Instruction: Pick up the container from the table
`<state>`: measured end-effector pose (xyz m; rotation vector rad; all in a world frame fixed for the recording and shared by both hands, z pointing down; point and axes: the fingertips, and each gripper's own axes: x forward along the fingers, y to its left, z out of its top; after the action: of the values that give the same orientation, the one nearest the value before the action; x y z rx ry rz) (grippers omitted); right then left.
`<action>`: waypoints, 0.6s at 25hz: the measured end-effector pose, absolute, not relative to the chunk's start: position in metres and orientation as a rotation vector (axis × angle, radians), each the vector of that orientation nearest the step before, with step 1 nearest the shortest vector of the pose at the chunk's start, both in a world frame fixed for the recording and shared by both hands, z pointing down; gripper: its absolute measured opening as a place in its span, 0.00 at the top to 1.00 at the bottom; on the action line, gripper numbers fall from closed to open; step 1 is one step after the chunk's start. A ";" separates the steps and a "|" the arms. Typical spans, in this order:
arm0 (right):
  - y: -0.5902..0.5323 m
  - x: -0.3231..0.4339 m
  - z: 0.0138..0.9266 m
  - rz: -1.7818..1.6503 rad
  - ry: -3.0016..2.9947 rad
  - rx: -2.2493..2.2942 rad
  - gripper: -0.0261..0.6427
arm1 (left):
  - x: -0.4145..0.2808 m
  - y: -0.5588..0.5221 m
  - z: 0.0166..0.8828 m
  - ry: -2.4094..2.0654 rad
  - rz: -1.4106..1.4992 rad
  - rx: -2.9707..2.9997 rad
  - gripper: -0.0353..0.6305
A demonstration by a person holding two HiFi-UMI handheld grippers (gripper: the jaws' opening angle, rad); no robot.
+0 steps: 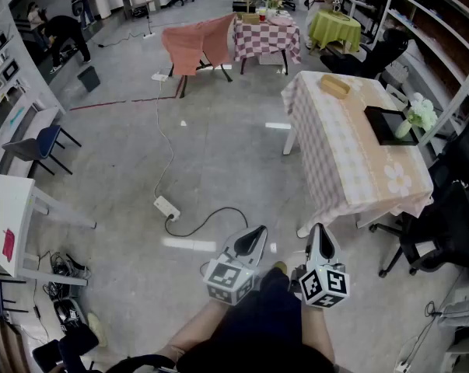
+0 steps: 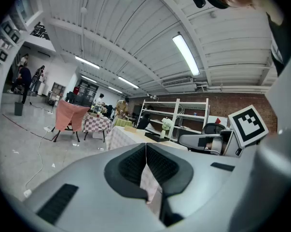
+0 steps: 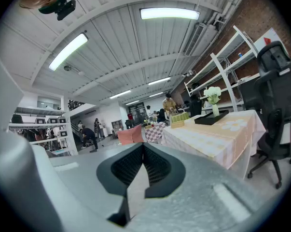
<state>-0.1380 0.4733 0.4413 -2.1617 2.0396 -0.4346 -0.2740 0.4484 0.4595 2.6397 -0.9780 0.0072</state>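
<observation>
The container (image 1: 335,86) is a small tan box at the far end of a long table (image 1: 351,169) with a checked and peach cloth, to the right in the head view. It also shows small and far off in the left gripper view (image 2: 130,128) and the right gripper view (image 3: 177,123). My left gripper (image 1: 257,231) (image 2: 145,146) and right gripper (image 1: 320,230) (image 3: 144,146) are held side by side over the floor, short of the table's near end. Both have their jaws shut with nothing between them.
On the table sit a black tray (image 1: 390,124) and a vase of white flowers (image 1: 417,116). Black office chairs (image 1: 444,231) stand to its right. A power strip (image 1: 166,207) with cable lies on the floor to the left. A white table (image 1: 8,224) stands far left.
</observation>
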 end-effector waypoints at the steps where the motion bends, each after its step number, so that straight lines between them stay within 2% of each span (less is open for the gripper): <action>1: 0.474 -0.139 0.442 -0.440 2.048 -2.155 0.96 | -0.274 0.450 0.462 -0.980 0.009 2.637 0.93; 15: 0.462 -0.143 0.455 -0.499 2.054 -2.119 0.95 | -0.269 0.447 0.469 -0.998 0.021 2.618 0.93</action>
<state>-0.1428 0.4622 0.4548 -2.1189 2.0536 -0.4989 -0.2691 0.4470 0.4691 2.6183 -0.9984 0.0210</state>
